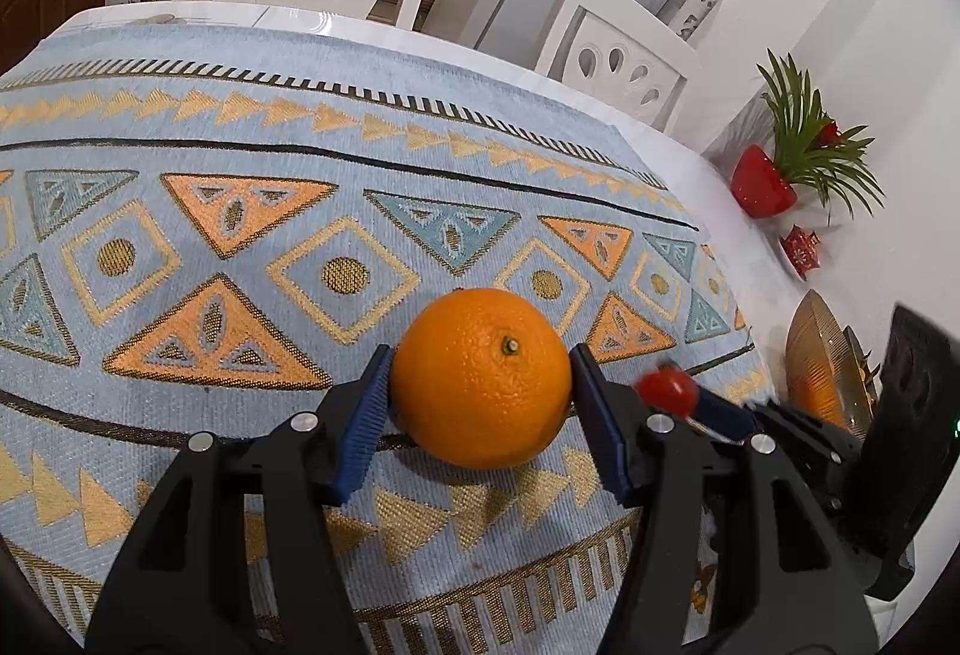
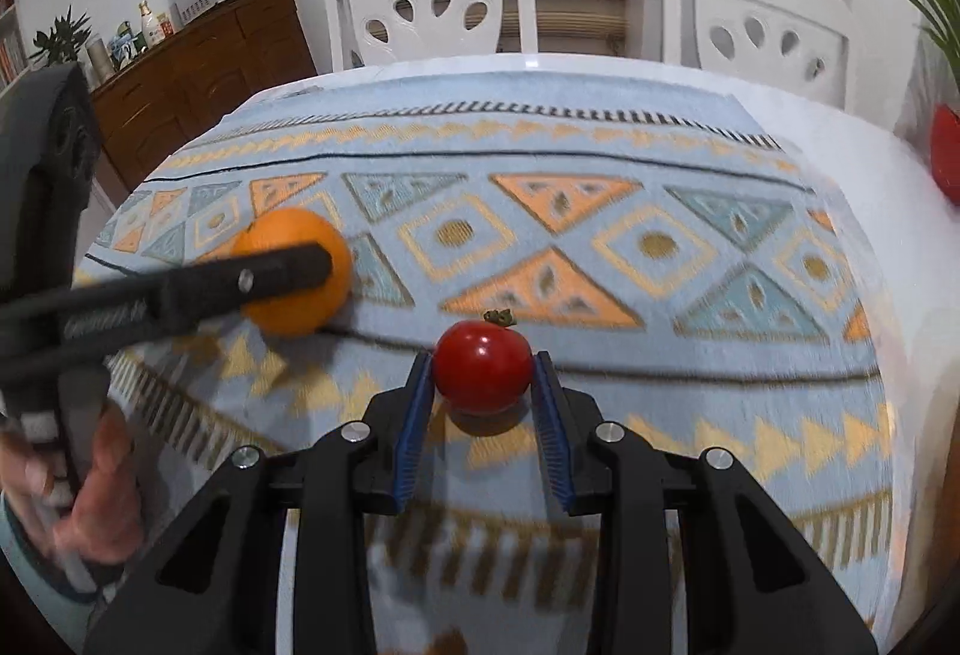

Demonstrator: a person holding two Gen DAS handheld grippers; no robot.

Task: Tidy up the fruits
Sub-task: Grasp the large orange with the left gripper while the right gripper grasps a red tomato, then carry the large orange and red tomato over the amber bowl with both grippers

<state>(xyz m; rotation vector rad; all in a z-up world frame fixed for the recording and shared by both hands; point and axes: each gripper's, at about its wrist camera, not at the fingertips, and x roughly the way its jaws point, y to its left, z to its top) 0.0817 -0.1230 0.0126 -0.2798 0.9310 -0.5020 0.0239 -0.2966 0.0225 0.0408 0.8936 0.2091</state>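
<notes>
- Standing over the tabletop [image 1: 678,127], I see a person holding a gripper in each hand, both low above a patterned blue cloth [image 1: 252,127].
- The left gripper [image 1: 480,385] has its jaws closed in on an orange [image 1: 480,376]; both blue pads [image 1: 363,415] press against the fruit's sides, and the orange's stem end faces up and towards the camera.
- From the right wrist view, that same orange [image 2: 288,235] sits at the left of the cloth with one black finger of the left gripper [image 2: 282,268] lying across it. I cannot tell whether the orange rests on the cloth or is held just off it.
- The person's left hand [image 2: 102,493] grips the handle at the lower left edge of that view.
- The right gripper [image 2: 483,385] has its jaws narrowed around a red tomato [image 2: 483,367], the pads touching it on either side; its green calyx points away from the camera.
- A shadow lies on the cloth just under the tomato, so it looks slightly lifted.
- In the left wrist view the tomato [image 1: 666,388] shows just right of the orange, blurred.
- Near the right edge of the tabletop stands a golden leaf-shaped dish [image 1: 816,355], beyond it a red pot with a green plant [image 1: 762,181].
- Two white chairs [image 2: 432,1] stand at the far side.
</notes>
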